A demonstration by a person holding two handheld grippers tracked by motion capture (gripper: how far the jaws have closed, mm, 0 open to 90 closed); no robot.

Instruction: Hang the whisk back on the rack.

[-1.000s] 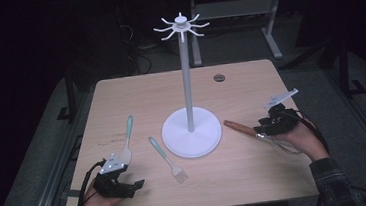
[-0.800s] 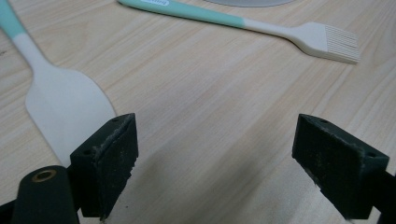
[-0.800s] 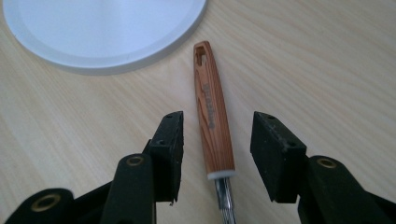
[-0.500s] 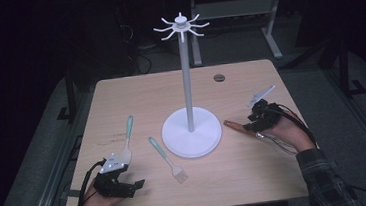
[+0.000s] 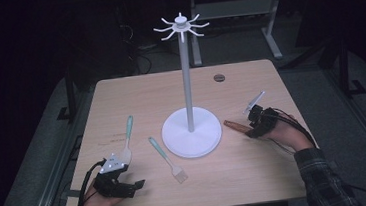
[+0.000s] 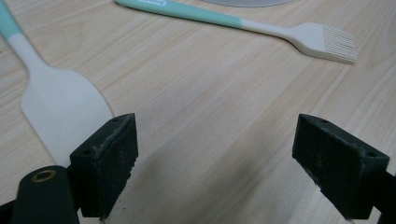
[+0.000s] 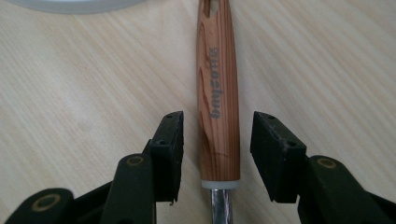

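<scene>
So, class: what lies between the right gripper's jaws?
In the right gripper view, the wooden handle lies on the table between the open jaws of the right gripper, with a gap either side.

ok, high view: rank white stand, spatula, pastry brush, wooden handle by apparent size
1. White stand, by far the largest, tall pole on a wide round base.
2. Spatula.
3. Pastry brush, close to the spatula in length but slimmer, so a near tie.
4. Wooden handle, smallest; its far end is hidden by the right gripper.

Grey lettering on the wooden handle

Between my fingers, the wooden handle (image 7: pixel 218 93) carries a grey printed word running lengthwise; I can't read it surely. The brush (image 6: pixel 243 25) label is unreadable.
</scene>
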